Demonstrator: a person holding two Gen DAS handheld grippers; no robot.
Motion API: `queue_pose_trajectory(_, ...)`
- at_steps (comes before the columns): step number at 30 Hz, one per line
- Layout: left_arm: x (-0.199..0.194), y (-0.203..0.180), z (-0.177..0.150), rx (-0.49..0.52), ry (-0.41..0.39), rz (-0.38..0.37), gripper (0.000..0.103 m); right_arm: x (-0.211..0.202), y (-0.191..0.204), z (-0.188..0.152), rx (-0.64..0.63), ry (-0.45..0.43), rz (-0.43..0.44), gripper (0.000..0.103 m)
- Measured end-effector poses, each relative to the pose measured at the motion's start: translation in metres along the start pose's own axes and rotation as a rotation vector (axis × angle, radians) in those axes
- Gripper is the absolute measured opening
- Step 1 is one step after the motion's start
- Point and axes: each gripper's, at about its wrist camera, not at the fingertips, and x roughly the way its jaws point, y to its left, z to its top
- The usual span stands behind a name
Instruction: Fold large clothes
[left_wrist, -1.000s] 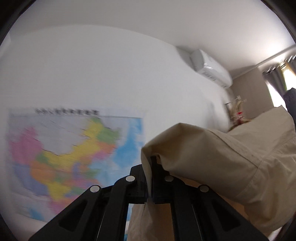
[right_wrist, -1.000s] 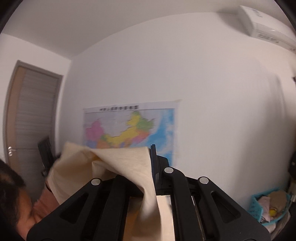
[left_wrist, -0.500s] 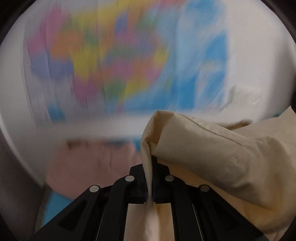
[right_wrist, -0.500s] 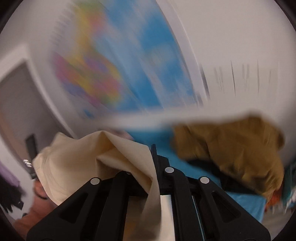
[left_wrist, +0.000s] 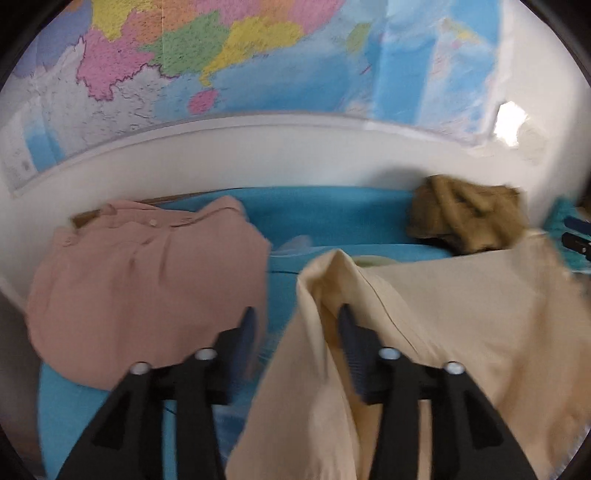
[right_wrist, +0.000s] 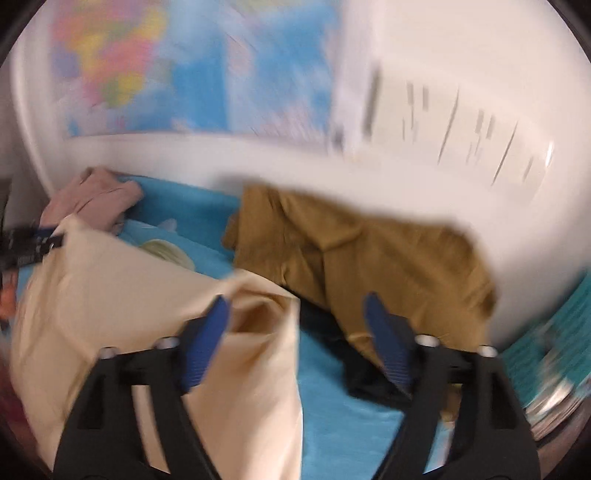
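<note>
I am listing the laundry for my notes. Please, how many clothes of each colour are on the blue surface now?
Cream: 1
Pink: 1
Mustard brown: 1
Black: 1, partly hidden under the brown one
Total: 4

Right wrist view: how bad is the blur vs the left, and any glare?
Right wrist: heavy motion smear, wall map unreadable, brown garment edges soft. Left wrist: sharper, map borders legible, cream garment soft only at the right edge, one glare patch top right.
</note>
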Motion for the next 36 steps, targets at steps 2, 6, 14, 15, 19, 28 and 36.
queue_pose_trajectory(2, -0.016, -0.001, -0.009, 0.024, -0.016, -0.070, 0.058, -0.039, 0.022, -0.002, -0.058, -0.047, 0.100, 0.082)
queue_pose_trajectory(6, -0.023, -0.019, -0.024, 0.076, 0.021, -0.204, 0.069, -0.033, 0.067, -0.012, -0.036, 0.076, 0.387, 0.079)
queue_pose_trajectory(14, 0.021, -0.056, -0.035, 0.093, 0.160, -0.248, 0.078, 0.057, 0.157, -0.054, -0.268, 0.289, 0.188, 0.084)
queue_pose_trajectory(15, 0.022, -0.058, -0.033, 0.096, 0.168, -0.244, 0.078, 0.064, 0.165, -0.057, -0.320, 0.289, 0.140, 0.085)
queue_pose_trajectory(19, 0.035, -0.064, -0.022, 0.086, 0.195, -0.231, 0.074, 0.090, 0.184, -0.066, -0.463, 0.291, -0.029, 0.035)
queue_pose_trajectory(28, 0.012, -0.033, 0.051, -0.050, 0.069, -0.295, 0.070, 0.059, 0.101, 0.068, -0.166, 0.088, 0.100, 0.004)
queue_pose_trajectory(36, 0.041, -0.075, 0.058, 0.237, 0.037, -0.104, 0.090, 0.164, 0.070, 0.121, 0.075, 0.187, 0.125, 0.012)
